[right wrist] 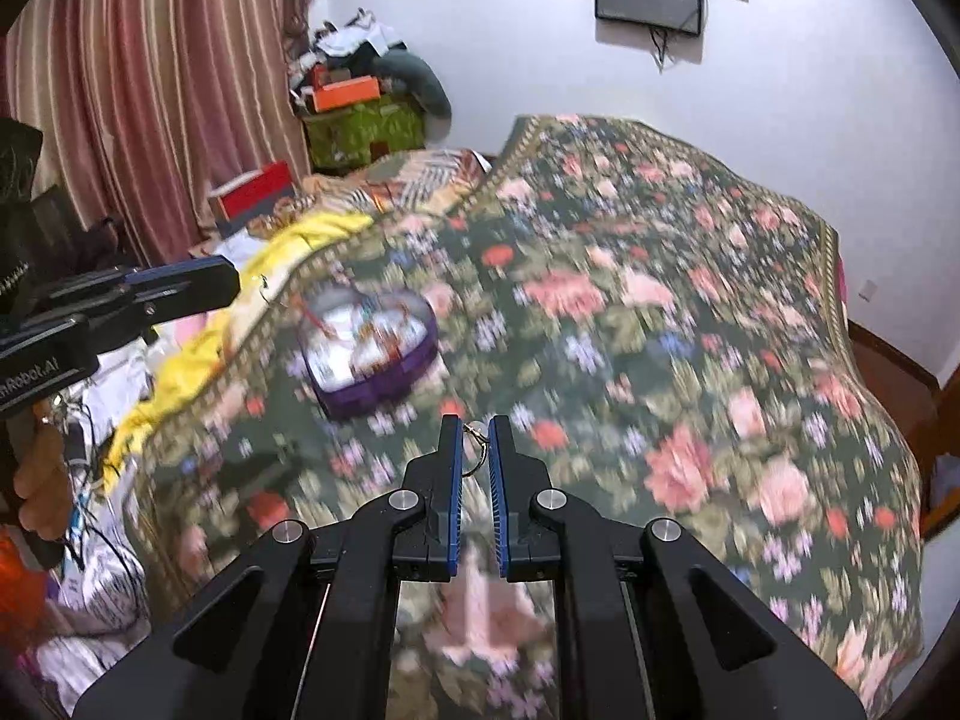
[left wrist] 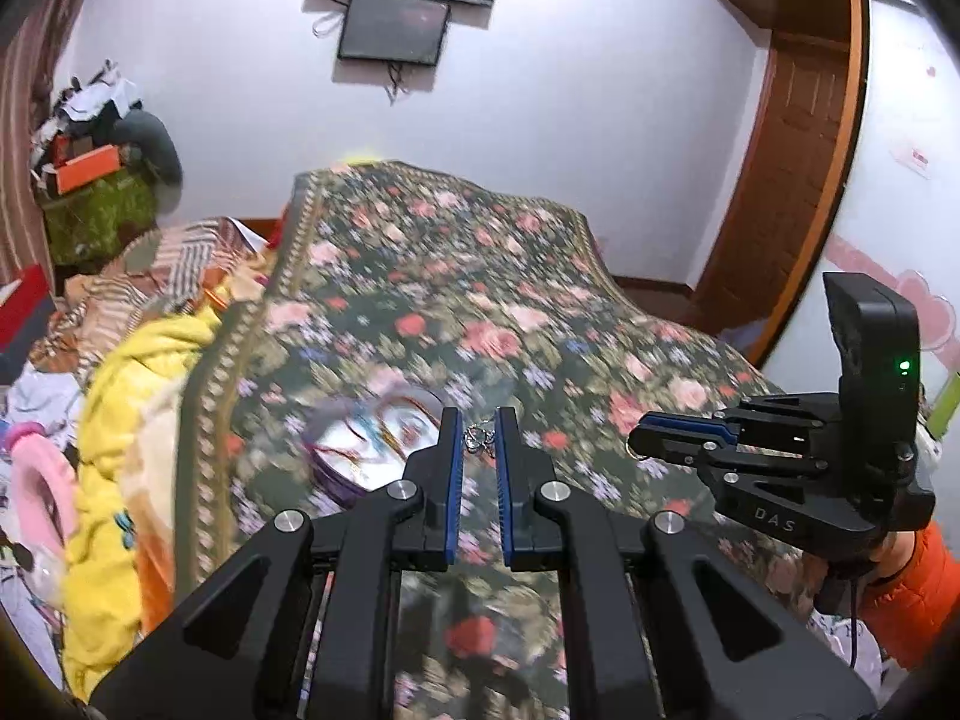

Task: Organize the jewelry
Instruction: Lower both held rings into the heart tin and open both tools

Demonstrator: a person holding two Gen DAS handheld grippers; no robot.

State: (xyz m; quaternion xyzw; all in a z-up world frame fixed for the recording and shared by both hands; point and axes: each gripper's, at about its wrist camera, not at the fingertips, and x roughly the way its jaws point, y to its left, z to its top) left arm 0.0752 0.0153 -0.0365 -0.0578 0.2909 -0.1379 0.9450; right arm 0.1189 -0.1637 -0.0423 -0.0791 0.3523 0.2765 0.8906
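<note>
In the left wrist view my left gripper [left wrist: 479, 433] is shut on a small silvery piece of jewelry [left wrist: 476, 438], pinched at the fingertips above the bed. A purple heart-shaped jewelry box [left wrist: 360, 444] lies open just left of it, with several coloured pieces inside. My right gripper [left wrist: 635, 443] hovers at the right, a small ring showing at its tip. In the right wrist view that gripper [right wrist: 475, 435] is shut on a thin hoop earring [right wrist: 474, 450]. The box [right wrist: 372, 348] lies ahead and to the left of it. My left gripper [right wrist: 235, 282] juts in from the left edge.
A floral bedspread [left wrist: 540, 300] covers the bed. A yellow blanket [left wrist: 138, 420] and loose clothes pile up along its left side. Boxes and bags [right wrist: 360, 114] are stacked by the striped curtain [right wrist: 150, 90]. A wooden door [left wrist: 792, 180] stands at the right. An orange sleeve [left wrist: 912, 594] shows behind the right gripper.
</note>
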